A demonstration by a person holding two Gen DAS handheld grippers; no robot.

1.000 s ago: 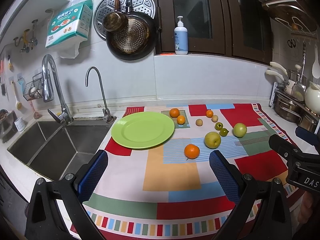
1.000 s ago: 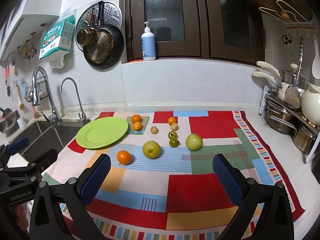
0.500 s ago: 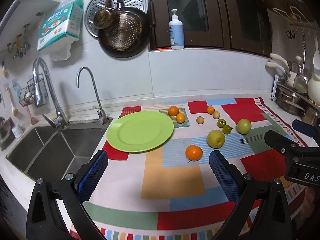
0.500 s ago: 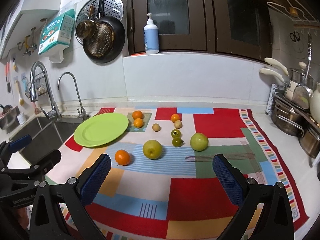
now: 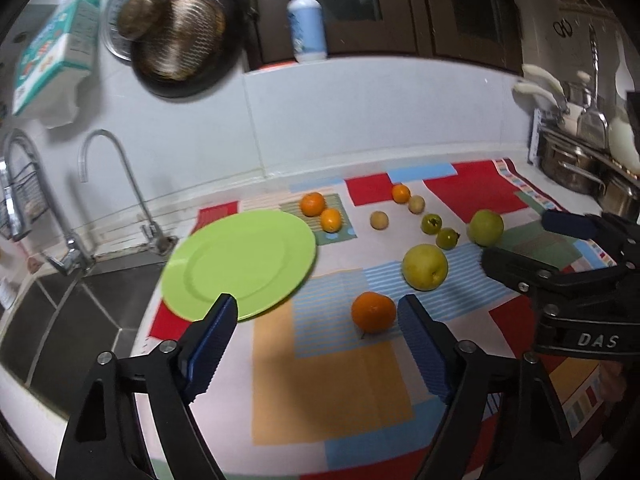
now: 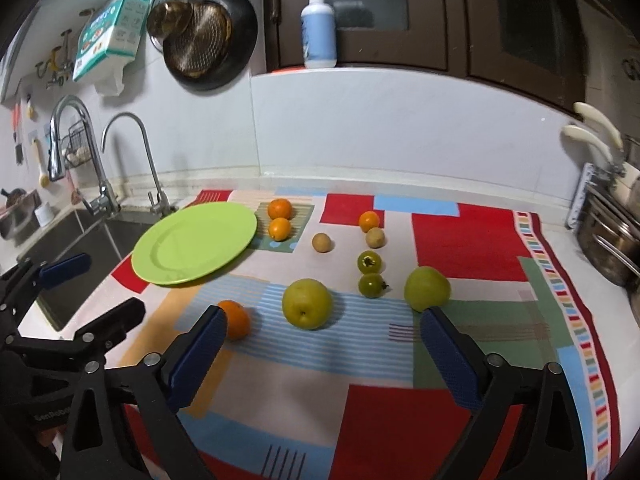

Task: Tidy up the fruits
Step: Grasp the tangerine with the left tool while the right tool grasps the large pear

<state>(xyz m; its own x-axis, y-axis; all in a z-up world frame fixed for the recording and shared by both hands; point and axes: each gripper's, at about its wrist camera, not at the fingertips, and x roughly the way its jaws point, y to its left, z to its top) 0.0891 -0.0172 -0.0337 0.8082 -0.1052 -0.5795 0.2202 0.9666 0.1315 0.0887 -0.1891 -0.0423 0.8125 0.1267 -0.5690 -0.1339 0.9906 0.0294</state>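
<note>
Both our claws are spread wide and holding nothing, so we'd ease the left gripper [image 5: 316, 316] around the nearest orange [image 5: 373, 311] on the patchwork cloth [image 5: 332, 396], squeeze gently, then swing left to the green plate [image 5: 240, 264], minding the sink [image 5: 60, 320] edge just beyond.

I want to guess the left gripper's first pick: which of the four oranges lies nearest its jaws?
The lone orange just ahead of the left gripper, beside the big yellow-green apple. The other three oranges sit farther back, two by the green plate.
</note>
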